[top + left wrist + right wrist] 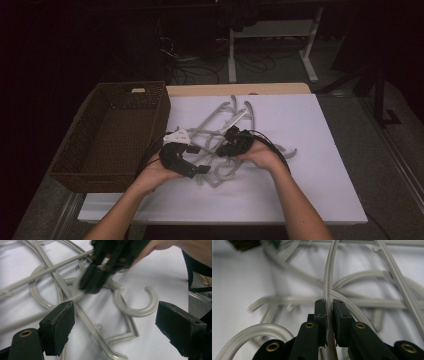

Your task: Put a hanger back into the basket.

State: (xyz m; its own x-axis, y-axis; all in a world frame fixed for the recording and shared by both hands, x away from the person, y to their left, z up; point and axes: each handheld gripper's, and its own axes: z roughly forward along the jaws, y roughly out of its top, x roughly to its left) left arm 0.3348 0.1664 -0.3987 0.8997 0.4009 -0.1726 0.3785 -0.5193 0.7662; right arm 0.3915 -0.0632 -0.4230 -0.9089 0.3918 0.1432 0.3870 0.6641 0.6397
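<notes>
Several pale grey plastic hangers (220,125) lie tangled in a heap on the white board (300,175). My right gripper (330,307) is shut on the thin curved bar of one hanger (329,277), which runs straight up between its pads. In the high view the right gripper (226,147) sits on the heap's right side. My left gripper (199,170) rests at the heap's near left edge. In its own view the left gripper (115,311) stands open, with a hanger hook (140,311) lying on the board beyond its jaws. The right gripper (96,280) shows past that hook.
A brown wicker basket (162,117) with nothing in it stands at the left, against the board's left edge. Bare white board lies to the right of the heap and in front of it. Desk legs and cables stand on the floor behind the table.
</notes>
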